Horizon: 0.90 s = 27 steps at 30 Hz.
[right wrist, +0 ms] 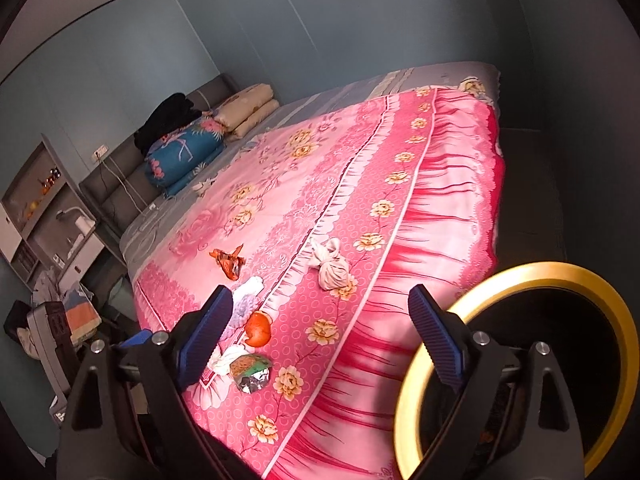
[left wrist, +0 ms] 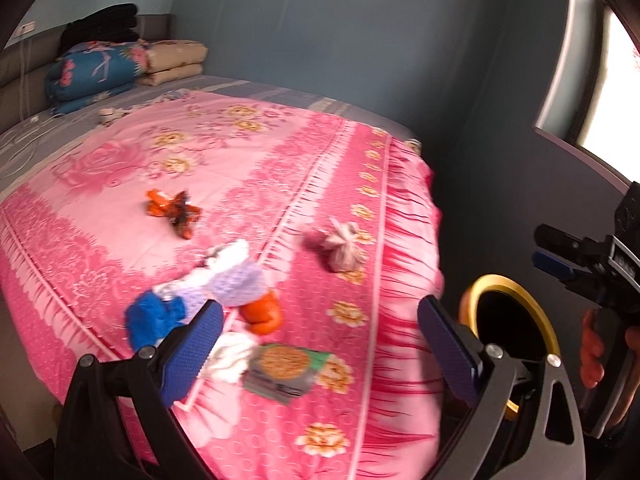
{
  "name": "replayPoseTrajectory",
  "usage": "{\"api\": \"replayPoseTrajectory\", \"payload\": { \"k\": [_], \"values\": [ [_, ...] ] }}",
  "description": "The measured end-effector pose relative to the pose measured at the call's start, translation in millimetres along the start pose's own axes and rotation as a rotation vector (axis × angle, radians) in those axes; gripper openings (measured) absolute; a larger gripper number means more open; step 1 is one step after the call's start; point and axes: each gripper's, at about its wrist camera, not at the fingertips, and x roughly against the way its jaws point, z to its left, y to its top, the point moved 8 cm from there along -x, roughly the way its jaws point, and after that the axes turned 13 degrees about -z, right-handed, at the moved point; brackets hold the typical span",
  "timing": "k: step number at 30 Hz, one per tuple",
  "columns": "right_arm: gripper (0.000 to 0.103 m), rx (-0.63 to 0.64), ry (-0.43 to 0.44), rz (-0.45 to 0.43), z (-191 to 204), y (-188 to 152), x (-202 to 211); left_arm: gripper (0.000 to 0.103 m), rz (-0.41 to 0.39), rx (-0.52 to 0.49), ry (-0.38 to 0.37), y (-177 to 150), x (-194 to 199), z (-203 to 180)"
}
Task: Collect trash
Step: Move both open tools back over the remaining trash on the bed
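Left wrist view: the left gripper (left wrist: 320, 344) is spread wide and empty above the pink bedspread (left wrist: 280, 168). Litter lies between its fingers and beyond: a snack packet (left wrist: 282, 372) at six o'clock, white tissue (left wrist: 232, 358) just left of it, orange peel (left wrist: 262, 314) above, a knotted tissue bundle (left wrist: 342, 250) at one o'clock, an orange wrapper (left wrist: 174, 210) at eleven. The gold-rimmed bin (left wrist: 510, 320) stands at four o'clock beside the bed.

Right wrist view: the right gripper (right wrist: 320, 344) is also wide and empty; the bin's rim (right wrist: 520, 272) sits at five o'clock. Everything looks light and crushable; the foil packet may slip, so pinch its crumpled edge.
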Motion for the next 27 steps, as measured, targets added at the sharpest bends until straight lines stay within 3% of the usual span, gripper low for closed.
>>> {"api": "replayPoseTrajectory", "payload": {
  "k": [10,27],
  "values": [
    [0.086,0.058,-0.016,0.036,23.5,-4.6,-46.3,0.094,0.001,0.031,0.11,-3.7,-4.2,71.2],
    [0.09,0.128,-0.081,0.097,33.2,-26.2,-127.6,0.094,0.08,0.064,0.186,-36.1,-38.0,151.8]
  ]
}}
